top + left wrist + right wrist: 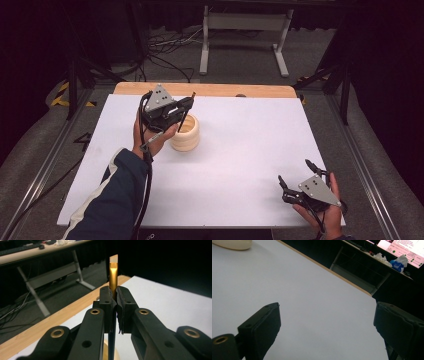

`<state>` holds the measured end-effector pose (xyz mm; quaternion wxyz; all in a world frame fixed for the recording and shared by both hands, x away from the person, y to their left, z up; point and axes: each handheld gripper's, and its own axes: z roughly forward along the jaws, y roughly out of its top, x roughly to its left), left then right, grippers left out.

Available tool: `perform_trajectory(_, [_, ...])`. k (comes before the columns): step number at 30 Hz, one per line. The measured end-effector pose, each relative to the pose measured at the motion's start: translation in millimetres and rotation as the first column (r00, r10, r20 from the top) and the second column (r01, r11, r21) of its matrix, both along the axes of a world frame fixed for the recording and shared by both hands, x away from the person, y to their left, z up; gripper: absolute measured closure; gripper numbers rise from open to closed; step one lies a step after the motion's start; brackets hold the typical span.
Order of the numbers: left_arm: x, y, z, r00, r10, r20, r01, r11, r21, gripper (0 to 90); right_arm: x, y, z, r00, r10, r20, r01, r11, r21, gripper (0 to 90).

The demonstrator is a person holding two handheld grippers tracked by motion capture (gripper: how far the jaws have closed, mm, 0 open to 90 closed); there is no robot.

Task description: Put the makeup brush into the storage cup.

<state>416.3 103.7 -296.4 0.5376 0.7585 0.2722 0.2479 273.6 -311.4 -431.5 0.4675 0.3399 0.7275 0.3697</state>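
A slim brush with a dark handle (184, 116), a gold ferrule (113, 277) and a pale flat tip stands nearly upright. My left gripper (184, 105) (113, 300) is shut on it just below the ferrule. The handle's lower end reaches down into a cream ribbed cup (186, 135) (106, 348) on the white table sheet (240, 150), just right of the left hand. At the front right my right gripper (298, 175) (327, 315) rests low over the sheet, open, with nothing between its jaws. The cup (234, 243) lies far off in the right gripper view.
A wooden table edge (225, 90) runs along the back of the sheet. Behind it stand a white metal frame (245, 35) and loose cables (165, 47) on the floor. A desk with a tissue pack (398, 263) and a lit screen stands off the table's side.
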Motion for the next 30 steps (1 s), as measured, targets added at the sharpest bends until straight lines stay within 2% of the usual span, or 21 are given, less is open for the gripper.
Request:
perform_trajectory(4, [4.7,1.7,-2.3,0.9992,0.013,0.039,-0.012,0.9996,-0.027,83.4,0.0,0.8,-0.5,1.0,0.003,-0.001,-0.003,1.0,-0.004,7.8])
perform_trajectory(10, [11.7,2.9,-8.9,0.9984,0.011,0.055,-0.007,0.9978,-0.066,83.3,0.3,0.8,-0.9,1.0,0.005,-0.004,-0.005,1.0,-0.003,7.8])
perform_trajectory(15, [19.0,1.1,-19.5,0.997,0.023,0.074,-0.019,0.9986,-0.049,83.3,0.4,2.6,-1.1,0.9999,0.013,-0.007,-0.013,0.9999,-0.008,7.8])
perform_trajectory(17, [22.0,1.5,-23.4,0.9975,0.007,0.071,-0.002,0.9979,-0.064,83.3,0.3,2.5,-1.3,0.9999,0.013,-0.008,-0.013,0.9999,-0.009,7.8])
perform_trajectory(21, [26.3,1.7,-29.3,0.9974,0.001,0.072,0.004,0.9976,-0.069,83.3,0.7,2.1,-1.7,0.9999,0.01,-0.013,-0.01,0.9999,-0.009,7.8])
perform_trajectory(24, [29.7,1.3,-36.4,0.996,0.009,0.089,-0.005,0.9988,-0.049,83.3,0.7,1.9,-1.9,0.9998,0.012,-0.013,-0.013,0.9999,-0.008,7.8])
perform_trajectory(30, [40.3,2.1,-51.7,0.997,0.014,0.076,-0.008,0.9968,-0.079,83.2,0.2,1.4,-1.8,0.9998,0.014,-0.012,-0.014,0.9999,-0.007,7.8])
